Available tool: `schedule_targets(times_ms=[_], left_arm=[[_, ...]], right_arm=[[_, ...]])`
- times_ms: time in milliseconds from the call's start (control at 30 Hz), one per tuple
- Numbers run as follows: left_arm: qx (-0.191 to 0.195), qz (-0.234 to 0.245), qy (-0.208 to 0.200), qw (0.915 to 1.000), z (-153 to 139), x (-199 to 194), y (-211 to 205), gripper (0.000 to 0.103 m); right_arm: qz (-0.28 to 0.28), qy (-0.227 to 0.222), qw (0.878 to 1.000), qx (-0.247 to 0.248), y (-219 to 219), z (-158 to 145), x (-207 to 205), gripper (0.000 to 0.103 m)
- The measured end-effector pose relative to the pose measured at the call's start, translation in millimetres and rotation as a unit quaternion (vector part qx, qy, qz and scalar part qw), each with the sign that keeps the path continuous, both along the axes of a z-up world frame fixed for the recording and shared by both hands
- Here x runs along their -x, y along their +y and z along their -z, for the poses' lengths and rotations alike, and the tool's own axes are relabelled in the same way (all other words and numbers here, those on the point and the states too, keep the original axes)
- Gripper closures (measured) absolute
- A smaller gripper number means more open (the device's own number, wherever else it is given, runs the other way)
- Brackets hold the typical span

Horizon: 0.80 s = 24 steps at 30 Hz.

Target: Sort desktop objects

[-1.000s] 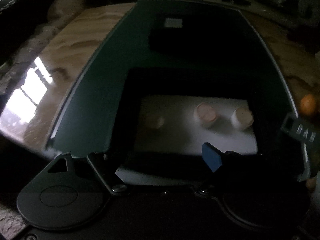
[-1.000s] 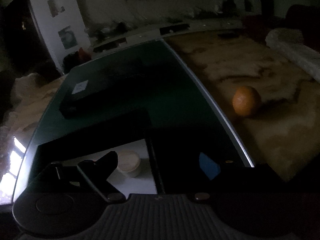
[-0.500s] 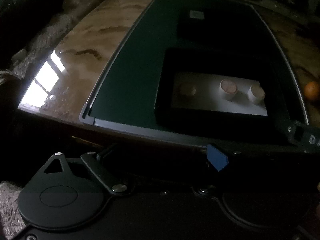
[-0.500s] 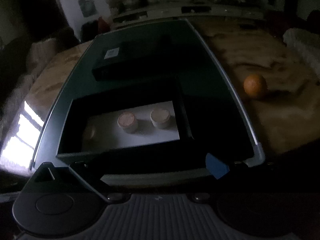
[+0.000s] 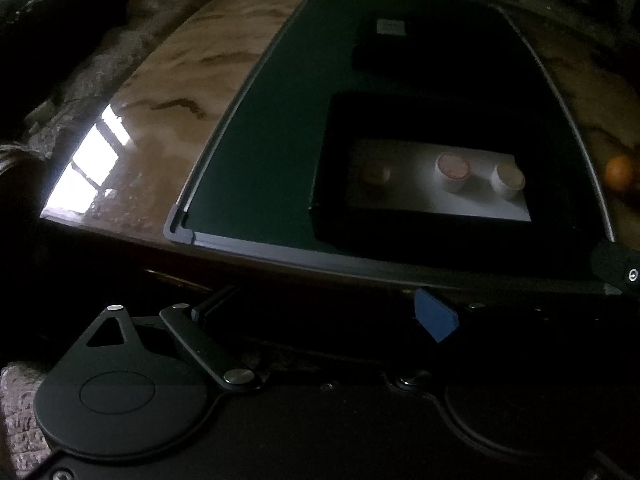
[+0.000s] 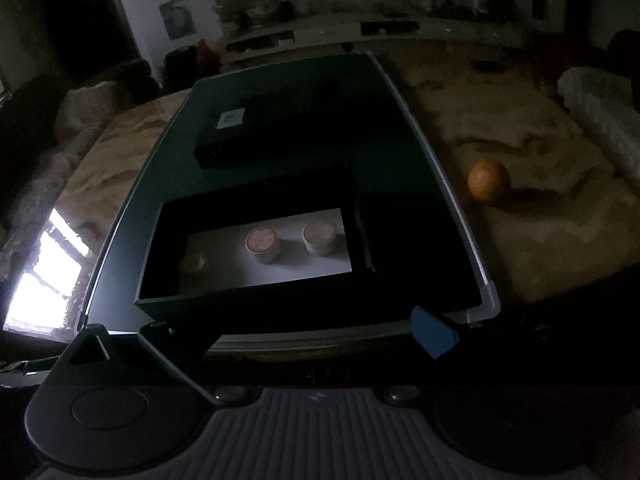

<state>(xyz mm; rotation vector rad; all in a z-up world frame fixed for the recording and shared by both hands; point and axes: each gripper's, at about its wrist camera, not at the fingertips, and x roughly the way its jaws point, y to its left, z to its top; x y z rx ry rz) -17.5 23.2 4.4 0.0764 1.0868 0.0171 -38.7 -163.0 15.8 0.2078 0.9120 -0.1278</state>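
The bench (image 6: 540, 248) is smooth, shiny stone with brown wavy marks, and window light glints off it. A flat dark green mat (image 6: 280, 92) with a thin pale rim lies on it.

On the mat, ahead of both claws, sits a black box (image 6: 240, 300) with straight low walls and a white floor. Three small round tubs stand in a row inside it, apart from each other. The pink tub (image 6: 262, 244) is in the middle, with a pinkish flat top. The pale tub (image 6: 320, 238) is to the right of it, with a cream top. The dim tub (image 6: 192, 262) is to the left, in shadow, and hard to see well.

Beyond the box lies a flat black case (image 6: 256, 128) with a small white label on top.

A round orange (image 6: 489, 180) rests on the bare stone, ahead and to the right of the right claw (image 6: 304, 332), off the mat.

The left claw (image 5: 328, 312) hangs near the front edge of the bench, looking down at the mat. Its fingers are spread wide and hold nothing. One finger has a blue pad (image 5: 436, 318).

The right claw is also back at the near edge of the mat, fingers wide apart and empty.
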Motion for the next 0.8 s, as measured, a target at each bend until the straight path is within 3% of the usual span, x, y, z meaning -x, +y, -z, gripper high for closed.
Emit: schedule_targets(times_ms=[800], left_arm=[[0.006,0.011,0.014,0.9998,10,-11,-11,0.008]], right_arm=[[-0.023,0.004,1.0,-0.001,1,1,-2,0.0]])
